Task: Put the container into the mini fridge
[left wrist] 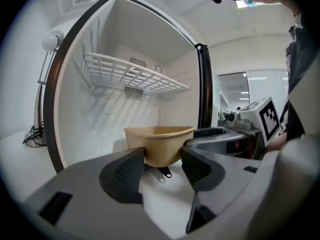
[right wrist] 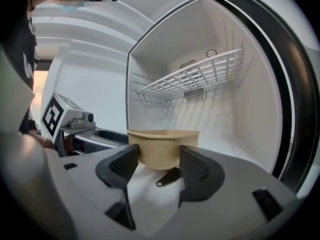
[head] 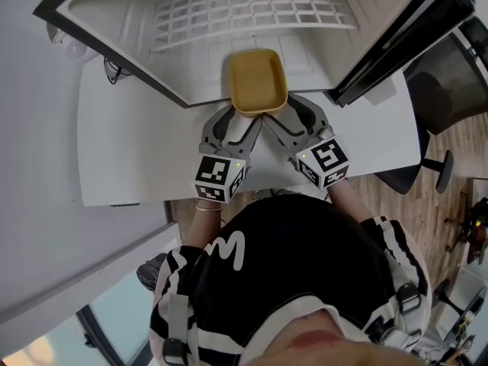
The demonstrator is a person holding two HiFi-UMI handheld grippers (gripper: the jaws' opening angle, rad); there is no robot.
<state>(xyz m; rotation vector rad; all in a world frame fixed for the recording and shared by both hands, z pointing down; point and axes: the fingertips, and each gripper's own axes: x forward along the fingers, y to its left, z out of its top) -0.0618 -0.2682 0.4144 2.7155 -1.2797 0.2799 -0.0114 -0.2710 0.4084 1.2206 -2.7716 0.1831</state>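
A tan, empty, rounded-rectangular container (head: 258,81) is held level at the mouth of the open white mini fridge (head: 122,2), just over its floor. My left gripper (head: 245,122) grips the container's near-left corner, and my right gripper (head: 273,120) grips its near-right corner. In the left gripper view the container (left wrist: 159,141) sits wedged between both dark pads of the left gripper (left wrist: 162,161). The right gripper view shows the same container (right wrist: 162,145) pressed between the jaws of the right gripper (right wrist: 159,165). Both grippers are shut on it.
A white wire shelf (head: 252,10) spans the fridge above the container. The black-edged fridge door (head: 404,36) stands open at the right. The fridge rests on a white table (head: 137,151). A black office chair (head: 450,82) is at the right, and a lamp (left wrist: 52,41) stands left of the fridge.
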